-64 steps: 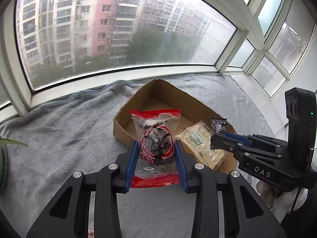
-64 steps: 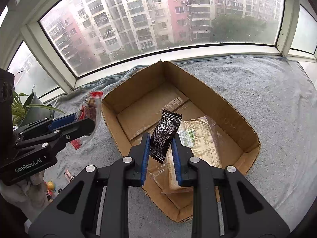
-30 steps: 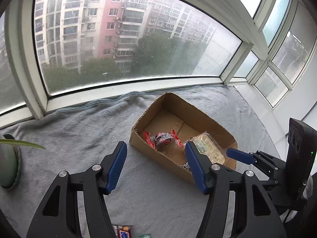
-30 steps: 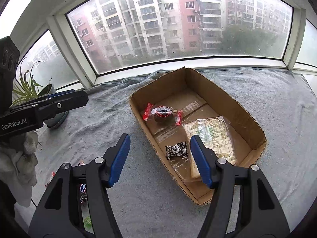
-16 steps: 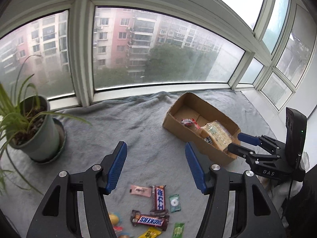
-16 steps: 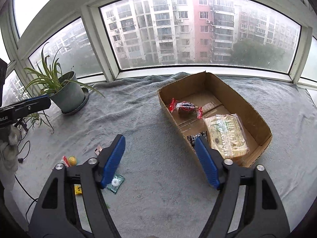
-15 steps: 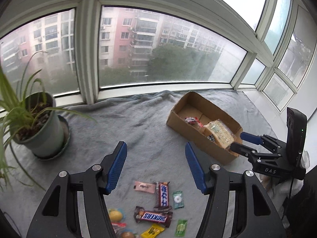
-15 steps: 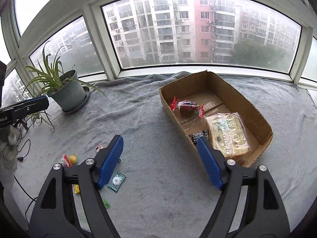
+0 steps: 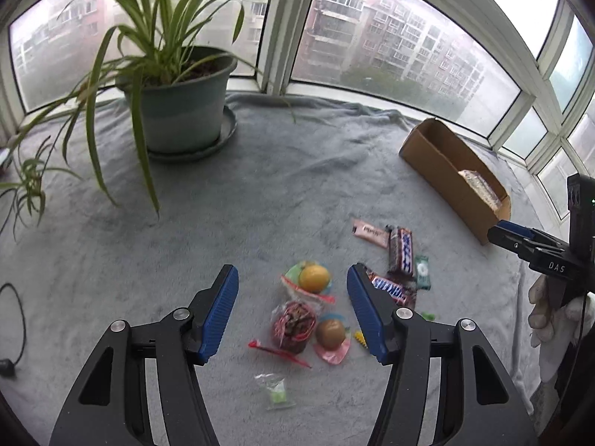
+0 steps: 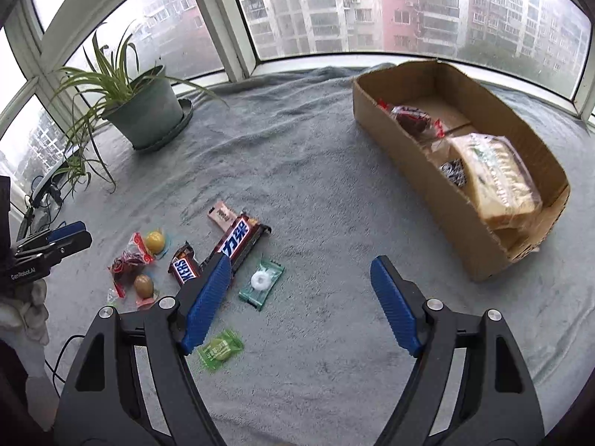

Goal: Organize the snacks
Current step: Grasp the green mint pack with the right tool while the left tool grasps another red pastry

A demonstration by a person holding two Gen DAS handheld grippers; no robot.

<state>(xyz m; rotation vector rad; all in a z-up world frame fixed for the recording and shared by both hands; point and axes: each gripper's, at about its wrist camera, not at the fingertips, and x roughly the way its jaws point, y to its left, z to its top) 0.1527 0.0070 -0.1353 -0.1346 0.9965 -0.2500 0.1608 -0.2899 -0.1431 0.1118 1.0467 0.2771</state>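
Note:
My left gripper (image 9: pixel 292 278) hangs open and empty over a heap of loose snacks on the grey blanket: a yellow candy (image 9: pixel 314 278), a red-wrapped dark snack (image 9: pixel 293 321), a brown candy (image 9: pixel 331 330) and a Snickers bar (image 9: pixel 392 288). My right gripper (image 10: pixel 300 264) is open too, above bare blanket, with a long chocolate bar (image 10: pixel 238 241) and a mint packet (image 10: pixel 262 280) by its left finger. The cardboard box (image 10: pixel 427 186) at the right holds a bread pack (image 10: pixel 498 174), a red-wrapped snack (image 10: pixel 411 117) and a small black packet (image 10: pixel 452 171).
A potted plant (image 9: pixel 182 111) with long leaves stands at the back left by the window. A black cable (image 9: pixel 11 334) lies at the blanket's left edge. A green candy (image 10: pixel 219 347) lies near the right gripper's left arm. A gloved hand (image 9: pixel 550 316) holds the right gripper.
Both grippers let their snacks go into the box, opened, then swung left and down away from the box to the loose snack heap.

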